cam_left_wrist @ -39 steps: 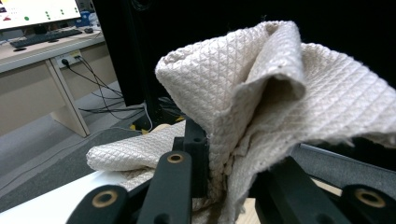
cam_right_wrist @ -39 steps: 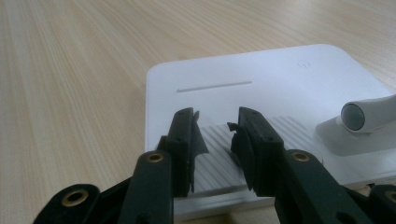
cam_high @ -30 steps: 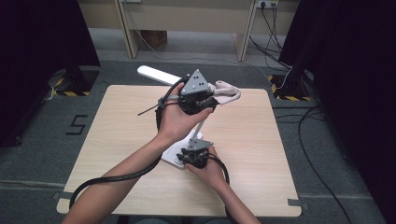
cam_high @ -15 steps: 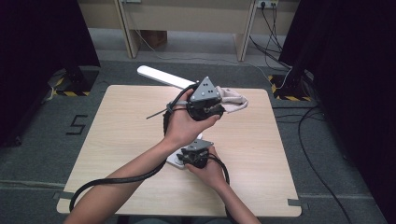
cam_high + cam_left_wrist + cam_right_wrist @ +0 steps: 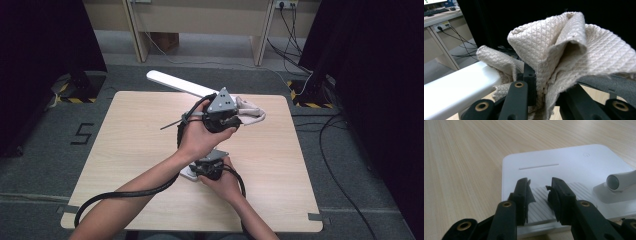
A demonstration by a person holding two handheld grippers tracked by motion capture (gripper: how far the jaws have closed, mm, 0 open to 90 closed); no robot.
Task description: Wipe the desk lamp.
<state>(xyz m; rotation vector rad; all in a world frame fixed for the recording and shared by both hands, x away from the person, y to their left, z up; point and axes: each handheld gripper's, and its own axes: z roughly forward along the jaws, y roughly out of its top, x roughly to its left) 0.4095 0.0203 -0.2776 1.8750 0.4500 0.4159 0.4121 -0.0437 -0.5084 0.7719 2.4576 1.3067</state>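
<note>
A white desk lamp stands on the table, with its flat base (image 5: pixel 186 173) near the person and its long white head (image 5: pixel 177 83) reaching to the back left. My left gripper (image 5: pixel 236 114) is raised over the table's middle, shut on a crumpled beige cloth (image 5: pixel 251 112). In the left gripper view the cloth (image 5: pixel 564 50) bunches between the jaws of my left gripper (image 5: pixel 544 83), against the lamp's white bar (image 5: pixel 456 86). My right gripper (image 5: pixel 540 192) rests tips-down on the ribbed pad of the base (image 5: pixel 554 162), jaws apart with nothing between them.
The wooden table (image 5: pixel 125 145) spreads bare to either side of the lamp. The lamp's round stem (image 5: pixel 621 180) rises just right of the right gripper's jaws. Cables trail on the grey floor to the right (image 5: pixel 345 165).
My left gripper has shifted a little to the right and toward the person, carrying the cloth along the lamp. The right gripper has stayed on the base.
</note>
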